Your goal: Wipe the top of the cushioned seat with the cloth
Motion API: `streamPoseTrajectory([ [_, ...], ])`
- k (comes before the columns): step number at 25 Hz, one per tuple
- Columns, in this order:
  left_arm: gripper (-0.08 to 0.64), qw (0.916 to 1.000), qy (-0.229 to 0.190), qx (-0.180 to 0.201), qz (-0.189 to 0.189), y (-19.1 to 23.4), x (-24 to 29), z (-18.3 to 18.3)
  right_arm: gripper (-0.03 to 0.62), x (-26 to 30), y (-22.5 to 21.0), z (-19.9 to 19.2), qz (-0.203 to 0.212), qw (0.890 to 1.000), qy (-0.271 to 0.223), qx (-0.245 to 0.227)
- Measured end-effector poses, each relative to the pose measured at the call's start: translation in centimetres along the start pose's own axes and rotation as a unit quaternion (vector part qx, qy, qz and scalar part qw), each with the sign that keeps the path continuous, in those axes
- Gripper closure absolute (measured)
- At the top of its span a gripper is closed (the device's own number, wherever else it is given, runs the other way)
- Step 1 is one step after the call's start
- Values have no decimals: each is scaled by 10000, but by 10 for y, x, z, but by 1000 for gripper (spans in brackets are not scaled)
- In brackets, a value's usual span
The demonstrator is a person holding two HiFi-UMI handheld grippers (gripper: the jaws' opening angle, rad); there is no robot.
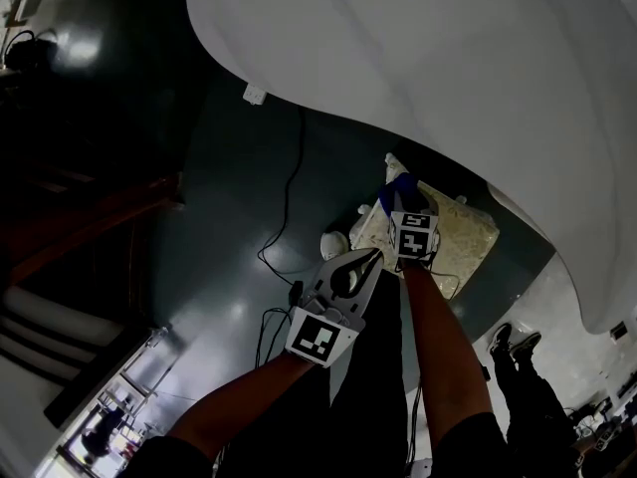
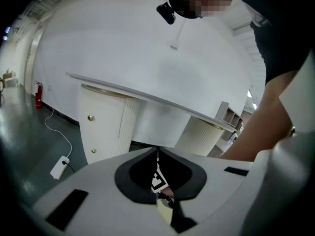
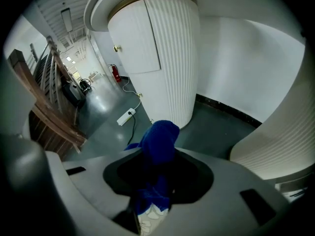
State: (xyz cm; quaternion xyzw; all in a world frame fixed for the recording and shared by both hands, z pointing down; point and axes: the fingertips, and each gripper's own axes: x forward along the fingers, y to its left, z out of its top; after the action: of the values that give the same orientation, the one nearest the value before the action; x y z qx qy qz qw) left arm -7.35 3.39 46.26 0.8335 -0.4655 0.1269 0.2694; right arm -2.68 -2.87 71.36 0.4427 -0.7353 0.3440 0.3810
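The cushioned seat (image 1: 466,233) is a cream, nubby pad on the dark floor under the white counter's edge. My right gripper (image 1: 405,199) hangs over the seat's left part, shut on the blue cloth (image 1: 402,185). In the right gripper view the cloth (image 3: 158,146) bunches up between the jaws, with a sliver of the cream seat (image 3: 150,221) beneath. My left gripper (image 1: 375,256) is just left of the seat, jaws pressed together and holding nothing. Its tips (image 2: 157,150) meet in the left gripper view.
A big white counter (image 1: 448,68) overhangs the scene, on ribbed white cabinets (image 3: 170,53). A power strip (image 1: 255,95) and black cable (image 1: 289,192) lie on the floor. A small white object (image 1: 335,243) sits left of the seat. Wooden rails (image 1: 95,217) run at left.
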Motion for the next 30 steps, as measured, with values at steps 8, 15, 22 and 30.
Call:
streamPoseTrajectory([
  [8,537,9993,-96,356,-93,-11,8,12,440,-11,-34,-5,-144,9996,-123,198],
  [15,537,9982,-54,574,-167,-17,15,16,440,-17,-47,-9,-208,9995,-154,166],
  [22,537,9955,-37,799,-515,-50,21,11,440,-21,-75,-29,-294,9993,-218,104],
  [30,537,9963,-112,658,-537,-66,30,19,440,-28,-102,-42,-452,9980,-413,151],
])
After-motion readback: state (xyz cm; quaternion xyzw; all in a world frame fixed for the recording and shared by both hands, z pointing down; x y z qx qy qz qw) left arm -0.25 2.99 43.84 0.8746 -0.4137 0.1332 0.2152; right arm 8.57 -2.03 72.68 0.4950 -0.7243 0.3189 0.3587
